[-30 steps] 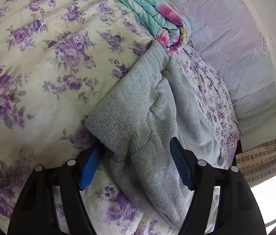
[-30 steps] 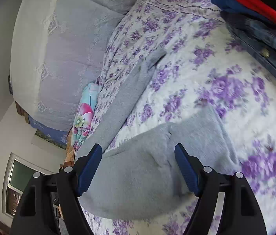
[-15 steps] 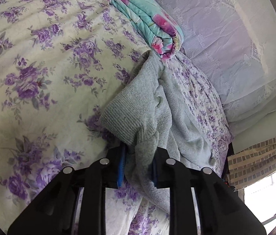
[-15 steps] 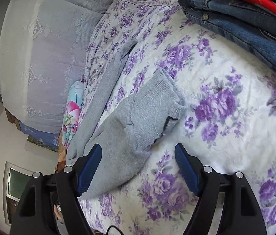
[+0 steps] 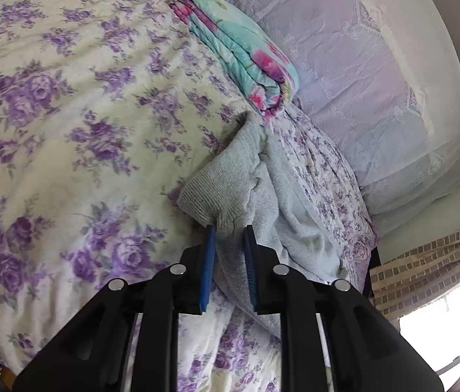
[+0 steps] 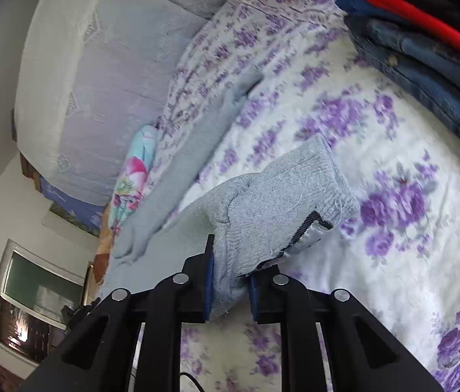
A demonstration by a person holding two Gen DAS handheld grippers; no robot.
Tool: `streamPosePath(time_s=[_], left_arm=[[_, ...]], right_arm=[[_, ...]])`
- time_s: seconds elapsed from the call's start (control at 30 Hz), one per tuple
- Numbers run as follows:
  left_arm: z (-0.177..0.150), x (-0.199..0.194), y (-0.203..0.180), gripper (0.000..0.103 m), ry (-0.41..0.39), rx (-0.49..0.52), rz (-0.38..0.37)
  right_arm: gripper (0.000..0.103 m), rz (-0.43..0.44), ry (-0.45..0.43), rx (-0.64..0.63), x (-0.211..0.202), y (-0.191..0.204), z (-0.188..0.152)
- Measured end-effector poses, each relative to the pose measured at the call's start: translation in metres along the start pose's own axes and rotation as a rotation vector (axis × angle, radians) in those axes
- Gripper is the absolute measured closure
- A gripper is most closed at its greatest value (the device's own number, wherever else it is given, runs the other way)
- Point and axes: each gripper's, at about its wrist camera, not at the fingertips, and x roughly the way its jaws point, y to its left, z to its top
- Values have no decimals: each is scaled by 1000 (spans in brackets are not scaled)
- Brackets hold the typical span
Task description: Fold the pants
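Grey knit pants (image 5: 230, 179) lie on a bed with a purple-flowered sheet (image 5: 66, 130). My left gripper (image 5: 228, 232) is shut on a ribbed cuff end of the pants, which bunches up just beyond the blue pads. In the right wrist view the grey pants (image 6: 279, 202) show a ribbed band with a dark inner lining, and one leg stretches away toward the far left. My right gripper (image 6: 230, 261) is shut on that band near its edge.
A folded turquoise and pink floral blanket (image 5: 243, 62) lies beyond the pants, next to a pale lace-covered headboard cushion (image 5: 360, 81). A stack of denim and red clothes (image 6: 426, 49) sits on the bed at the upper right. A window (image 6: 27, 297) is at lower left.
Both grippers were open a second ago. The left one closed on the cuff first. The right one has now moved onto the ribbed band and closed on it.
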Motion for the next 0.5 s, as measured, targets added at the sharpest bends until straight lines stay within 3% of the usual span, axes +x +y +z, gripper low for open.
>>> streamPosePath(time_s=[0.1, 0.13, 0.17, 0.27, 0.4, 0.5], left_arm=[[-3, -2, 24, 90, -7, -42, 46], [-4, -5, 31, 90, -2, -64, 28], [-4, -8, 35, 90, 1, -70, 14], [-6, -16, 31, 89, -11, -40, -2], [-6, -3, 15, 62, 8, -53, -58], [-6, 18, -11, 56, 49, 6, -47]], right_arm=[[83, 33, -1, 66, 1, -9, 4], [74, 25, -29, 63, -5, -6, 8], [63, -13, -73, 47, -15, -3, 11], [52, -124, -220, 2, -45, 5, 22], [46, -68, -247, 6, -52, 14, 29], [41, -21, -207, -3, -36, 26, 28]])
